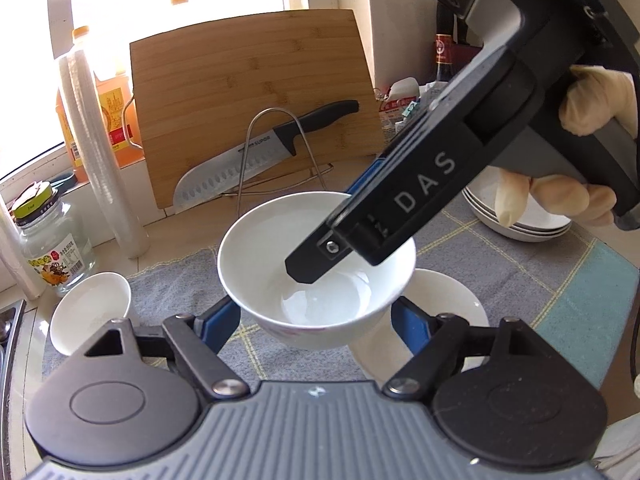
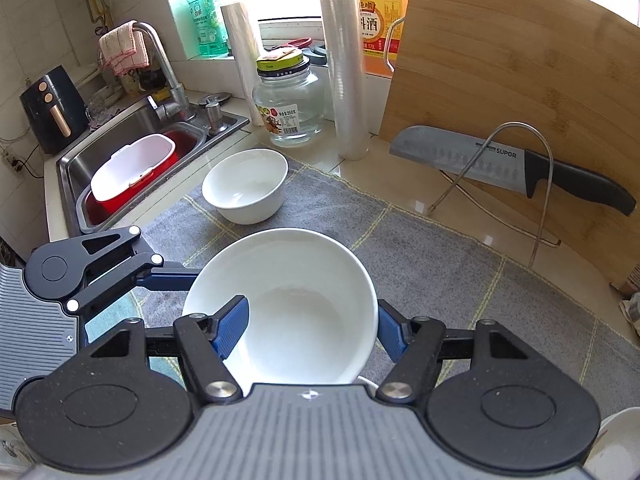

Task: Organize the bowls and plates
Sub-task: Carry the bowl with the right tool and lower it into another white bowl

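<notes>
A white bowl [image 1: 316, 268] is held above the grey mat. My left gripper [image 1: 316, 322] has its blue fingers on either side of the bowl's base, pressing its outer wall. My right gripper [image 2: 312, 324] straddles the bowl's [image 2: 288, 308] rim, one blue finger [image 2: 232, 326] inside and one outside; in the left wrist view it reaches in from the upper right [image 1: 344, 236]. A white plate [image 1: 444, 312] lies on the mat below the bowl. A second white bowl [image 2: 246, 186] stands on the mat near the sink. A stack of plates [image 1: 520, 220] sits at the right.
A bamboo cutting board [image 1: 256, 92] leans at the back, with a knife [image 2: 516, 168] on a wire rack [image 2: 520, 168]. A glass jar [image 2: 290, 100], film rolls [image 2: 344, 60] and bottles stand by the window. The sink [image 2: 132, 148] with a red-and-white tub is at left.
</notes>
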A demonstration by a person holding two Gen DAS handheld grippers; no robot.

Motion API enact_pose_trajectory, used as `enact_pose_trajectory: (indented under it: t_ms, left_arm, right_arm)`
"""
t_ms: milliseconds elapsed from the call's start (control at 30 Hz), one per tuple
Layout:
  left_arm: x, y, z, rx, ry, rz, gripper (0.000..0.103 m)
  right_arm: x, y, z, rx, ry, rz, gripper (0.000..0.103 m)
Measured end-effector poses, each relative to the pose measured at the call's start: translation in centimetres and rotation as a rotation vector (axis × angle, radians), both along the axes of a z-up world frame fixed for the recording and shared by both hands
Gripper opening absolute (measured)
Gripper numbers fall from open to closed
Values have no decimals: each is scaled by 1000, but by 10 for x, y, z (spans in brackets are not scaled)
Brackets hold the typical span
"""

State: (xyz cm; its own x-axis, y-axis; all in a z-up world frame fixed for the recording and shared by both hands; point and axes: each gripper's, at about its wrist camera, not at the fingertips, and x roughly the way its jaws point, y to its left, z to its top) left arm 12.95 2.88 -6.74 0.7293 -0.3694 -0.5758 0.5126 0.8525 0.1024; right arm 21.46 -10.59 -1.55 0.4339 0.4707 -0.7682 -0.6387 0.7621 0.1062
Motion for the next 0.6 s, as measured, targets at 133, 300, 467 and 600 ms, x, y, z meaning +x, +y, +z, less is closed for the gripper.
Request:
enact_pose_trajectory:
  t_ms: [133, 300, 467, 600]
  left_arm:
    - [-7, -9, -2, -8, 5, -28, 82]
    - [-12, -20, -5, -12, 23, -56, 82]
    - [-15, -28, -12, -12, 59, -80, 82]
    - [-16, -33, -16, -6, 77, -97, 82]
  right_arm:
    - [-9, -13, -2, -5, 4, -27, 73]
    - [-19, -26, -6, -13, 15, -53, 73]
    - [-25, -34, -12, -21, 36, -71, 73]
    - [-30, -39, -18, -33, 52, -81, 73]
